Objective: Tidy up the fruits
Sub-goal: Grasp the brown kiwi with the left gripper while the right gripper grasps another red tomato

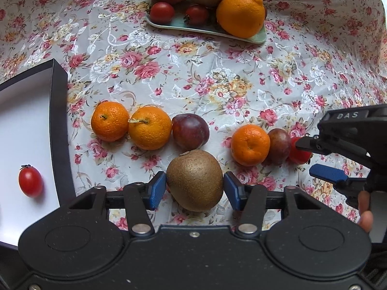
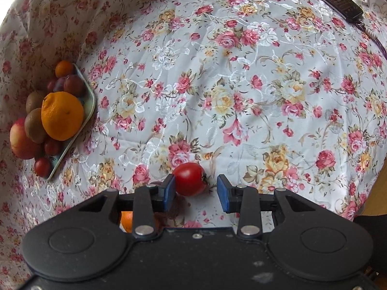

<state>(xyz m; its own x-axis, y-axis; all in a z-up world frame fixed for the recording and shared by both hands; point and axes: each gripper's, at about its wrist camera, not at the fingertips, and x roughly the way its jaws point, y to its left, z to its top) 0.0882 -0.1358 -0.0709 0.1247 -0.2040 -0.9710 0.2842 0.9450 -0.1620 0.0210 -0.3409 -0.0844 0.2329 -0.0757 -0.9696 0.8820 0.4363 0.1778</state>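
Left of frame, box (image 1: 58,125) with one cherry tomato (image 1: 30,181) inside. Our left gripper (image 1: 195,189) fingers bracket the kiwi (image 1: 195,180) at lower centre, contact unclear; squeezing off-centre could roll it into the plum (image 1: 190,131). Right gripper (image 2: 195,189) fingers wide around a tomato (image 2: 189,178); we risk nudging the neighbouring passion fruit (image 1: 279,146).

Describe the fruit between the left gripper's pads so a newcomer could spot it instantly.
Start at the dark box with the white floor, then follow the row of fruit lying on the flowered cloth to its right. Just in front of the purple plum sits a kiwi, flanked by the left gripper: it is the only brown, fuzzy fruit there.
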